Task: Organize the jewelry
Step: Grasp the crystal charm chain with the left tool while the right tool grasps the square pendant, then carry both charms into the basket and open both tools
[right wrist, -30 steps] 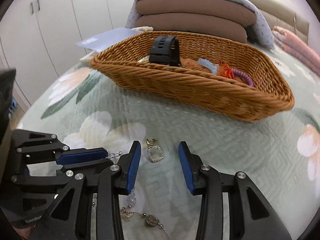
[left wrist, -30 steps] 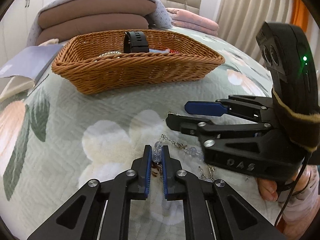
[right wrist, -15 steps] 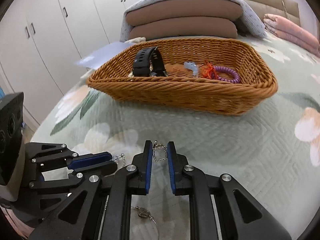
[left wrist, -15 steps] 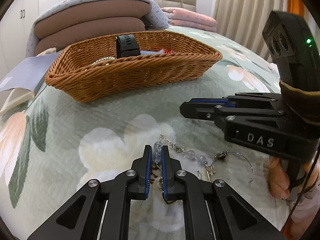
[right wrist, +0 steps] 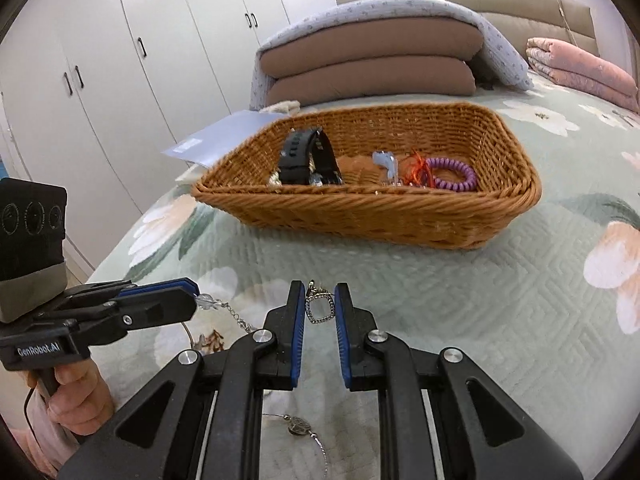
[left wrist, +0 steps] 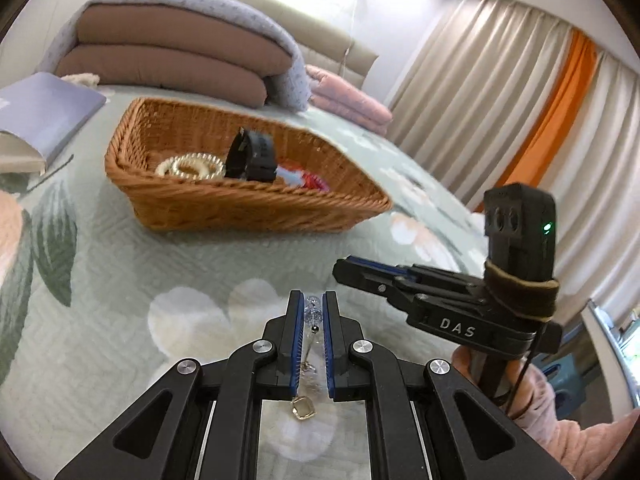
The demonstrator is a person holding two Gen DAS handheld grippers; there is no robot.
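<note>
My left gripper (left wrist: pixel 311 312) is clenched on a clear bead chain (left wrist: pixel 312 314), which hangs off the bedspread (left wrist: pixel 120 280). My right gripper (right wrist: pixel 319 306) has just been closing and now pinches a square pendant (right wrist: pixel 320 309) between its pads. Basket (right wrist: pixel 440 216) sits farther up the bed, well apart from both grippers; it holds a black watch (right wrist: pixel 298 160), purple coil tie (right wrist: pixel 454 174), pearl band (left wrist: pixel 190 166). A silver bangle (right wrist: pixel 300 426) lies under the right gripper.
</note>
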